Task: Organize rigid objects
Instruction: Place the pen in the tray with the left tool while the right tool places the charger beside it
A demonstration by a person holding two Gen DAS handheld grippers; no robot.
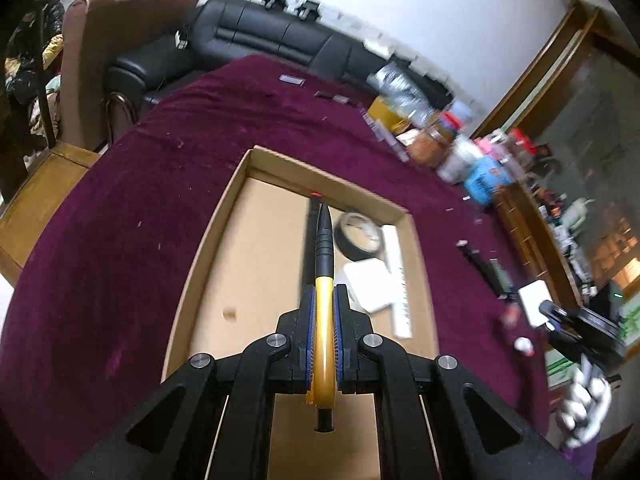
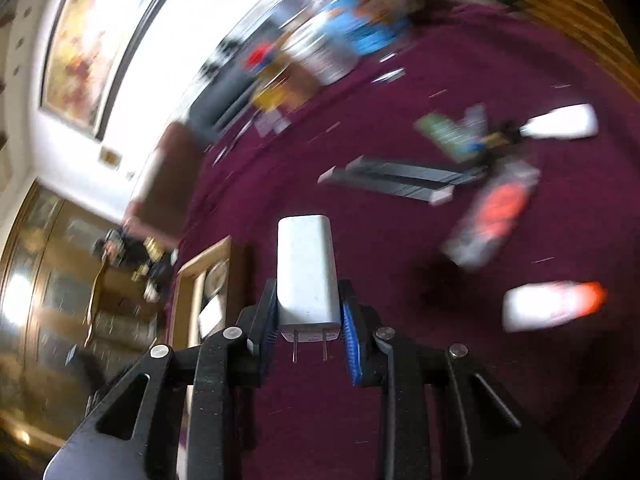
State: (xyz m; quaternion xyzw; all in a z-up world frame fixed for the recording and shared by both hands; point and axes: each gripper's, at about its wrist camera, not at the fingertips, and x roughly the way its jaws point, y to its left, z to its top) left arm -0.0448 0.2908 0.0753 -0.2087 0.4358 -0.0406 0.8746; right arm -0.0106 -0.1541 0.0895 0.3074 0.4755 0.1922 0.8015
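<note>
Maroon cloth [image 1: 120, 240] covered the table, and a shallow cardboard box [image 1: 216, 232] sat on it as the main landmark. Over the box's open middle, the left gripper [image 1: 323, 300] pointed down at a slant with its jaws clenched on a yellow-and-black pen [image 1: 323, 280], whose dark tip reached toward the box's far wall. Inside the box, toward its right side, lay a round black-rimmed disc [image 1: 358, 236], a white flat block [image 1: 368, 284] just nearer than it, and a long white ruler-like strip [image 1: 398, 276] along the right wall.

Well to the right of the box, off over the cloth, the right gripper [image 2: 308, 312] grasped a white wall charger [image 2: 306, 268] by its sides, blue pads pressed against it and its two metal prongs [image 2: 309, 346] facing back toward the camera. In the left wrist view that gripper and the charger appeared beyond the box's right wall, with a light-gloved hand [image 1: 584, 408] below them.

Farther from the box, beyond the charger, loose items lay blurred on the cloth: dark long bars [image 2: 392, 180], a green card [image 2: 448, 132], a white bottle-like shape [image 2: 560, 122], a red-labelled packet [image 2: 492, 216] and a white tube with an orange end [image 2: 552, 306].
</note>
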